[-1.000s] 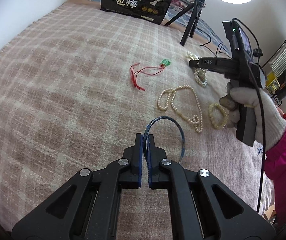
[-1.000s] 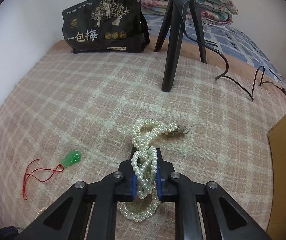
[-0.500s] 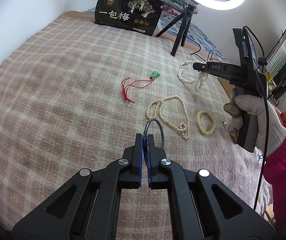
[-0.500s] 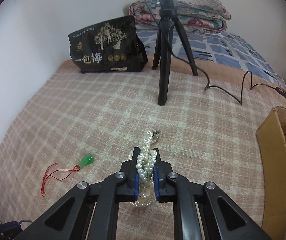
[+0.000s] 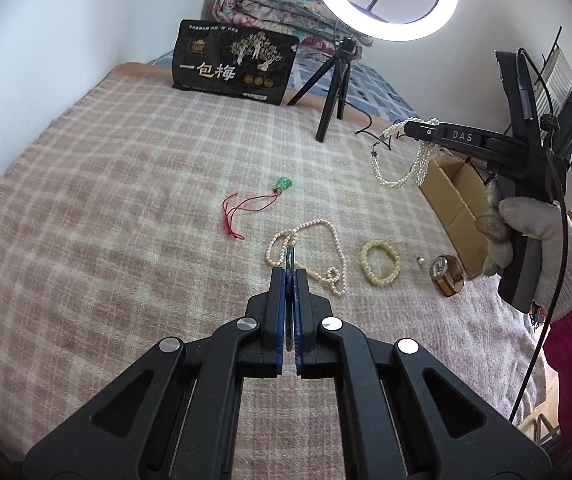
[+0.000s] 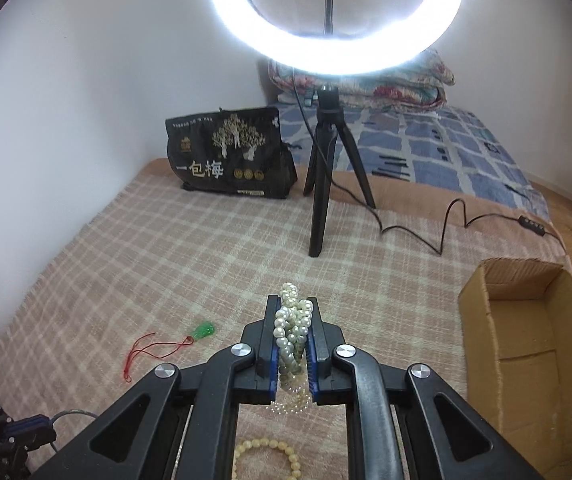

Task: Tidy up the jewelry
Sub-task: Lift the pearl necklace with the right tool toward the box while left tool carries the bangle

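Note:
My left gripper (image 5: 290,276) is shut on a thin blue bangle (image 5: 289,258), held edge-on above the plaid blanket. My right gripper (image 6: 293,312) is shut on a twisted white pearl necklace (image 6: 292,328); in the left wrist view that necklace (image 5: 400,168) hangs in the air from the right gripper (image 5: 410,128), beside an open cardboard box (image 5: 452,204). On the blanket lie a long pearl necklace (image 5: 318,248), a cream bead bracelet (image 5: 380,262), a green pendant on red cord (image 5: 283,184), a brown watch (image 5: 448,276) and a small silver piece (image 5: 420,261).
The cardboard box (image 6: 526,340) stands open at the right of the blanket. A ring light on a black tripod (image 6: 322,184) with a trailing cable (image 6: 446,224) stands at the back, next to a black printed bag (image 6: 225,156). Folded quilts (image 6: 386,84) lie behind.
Both grippers have risen. The blue bangle came up off the blanket and now shows edge-on. The white pearl necklace was lifted clear of the blanket and hangs near the box.

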